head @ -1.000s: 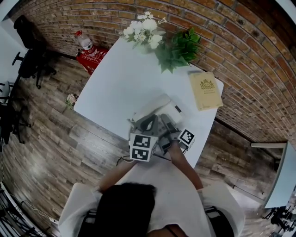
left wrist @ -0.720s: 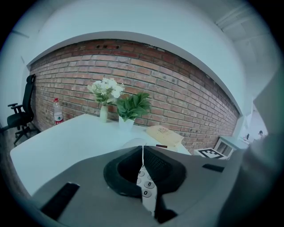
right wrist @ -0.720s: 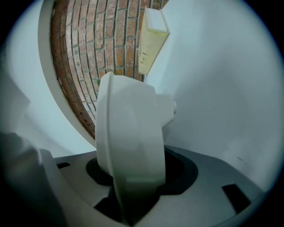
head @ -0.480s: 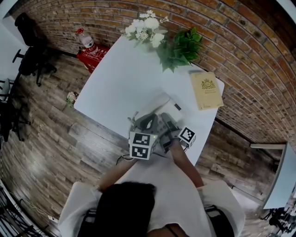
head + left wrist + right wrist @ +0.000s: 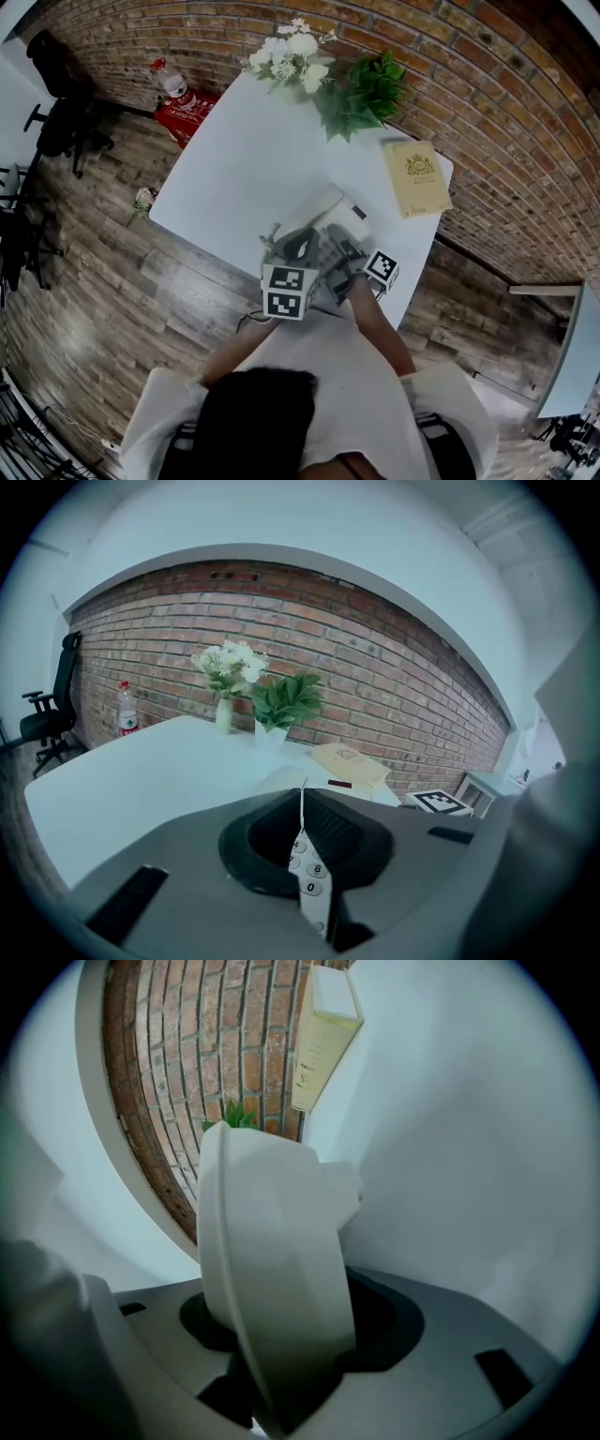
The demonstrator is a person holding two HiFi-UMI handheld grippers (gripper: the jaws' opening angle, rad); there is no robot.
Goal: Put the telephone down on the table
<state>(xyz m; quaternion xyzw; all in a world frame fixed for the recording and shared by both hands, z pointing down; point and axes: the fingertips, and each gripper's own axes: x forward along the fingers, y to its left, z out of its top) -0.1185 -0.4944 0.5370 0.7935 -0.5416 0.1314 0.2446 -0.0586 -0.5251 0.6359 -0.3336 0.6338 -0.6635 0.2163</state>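
The white telephone (image 5: pixel 339 208) is at the near edge of the white table (image 5: pixel 234 169), with both grippers on its near end. My left gripper (image 5: pixel 302 246) is shut on a thin edge of it; keypad buttons (image 5: pixel 307 874) show between the closed jaws. My right gripper (image 5: pixel 349 251) has the telephone's rounded white body (image 5: pixel 272 1260) filling the gap between its jaws. Those jaws have just been opening a little, and the body still touches both. Whether the telephone rests on the table is hidden by the grippers.
A tan book (image 5: pixel 415 178) lies at the table's right corner. A vase of white flowers (image 5: pixel 286 56) and a green plant (image 5: pixel 361 94) stand at the far edge by the brick wall. A bottle (image 5: pixel 172 82) and an office chair (image 5: pixel 56 94) are on the floor at left.
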